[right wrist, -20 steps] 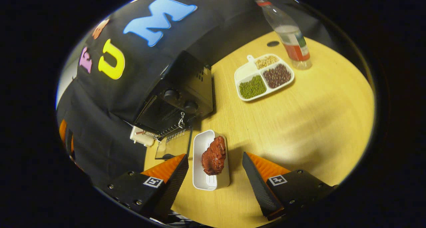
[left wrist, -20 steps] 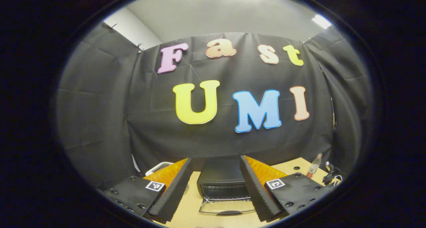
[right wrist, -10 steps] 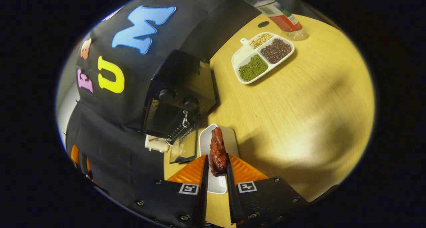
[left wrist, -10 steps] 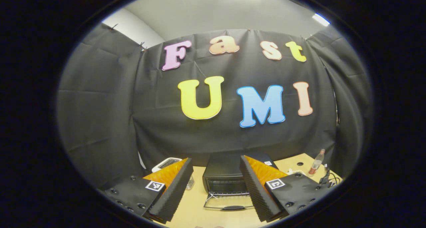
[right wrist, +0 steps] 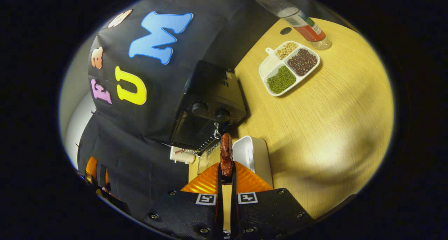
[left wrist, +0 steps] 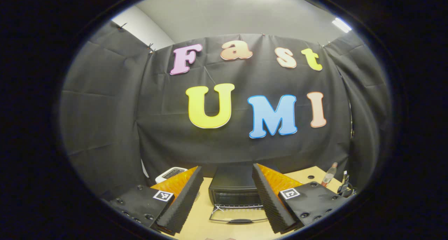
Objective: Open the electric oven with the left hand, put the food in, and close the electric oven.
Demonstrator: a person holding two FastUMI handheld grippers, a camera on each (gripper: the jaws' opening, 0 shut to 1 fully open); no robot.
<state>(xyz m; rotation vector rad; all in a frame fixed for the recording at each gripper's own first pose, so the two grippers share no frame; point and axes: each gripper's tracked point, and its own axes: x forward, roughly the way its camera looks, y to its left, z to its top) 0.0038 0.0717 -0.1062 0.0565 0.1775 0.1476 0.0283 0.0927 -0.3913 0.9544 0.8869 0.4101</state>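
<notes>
Right gripper view: meat (right wrist: 226, 154) is being clamped by the right gripper (right wrist: 226, 177) just before the oven (right wrist: 210, 107), whose door (right wrist: 209, 158) is lying open. Insertion is judged next, calling for level travel over that door. Left gripper (left wrist: 227, 194) is being held apart, facing the oven.

Bright ceiling light, fisheye-warped edges

Left view level, distant; right view overhead; both share oven (left wrist: 235, 187).

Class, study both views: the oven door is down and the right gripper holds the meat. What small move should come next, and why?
Probably carry the meat left toward the oven mouth. The right gripper is shut on it, clear of the white tray, and the door lies open. The left gripper hangs open, well back.
</notes>
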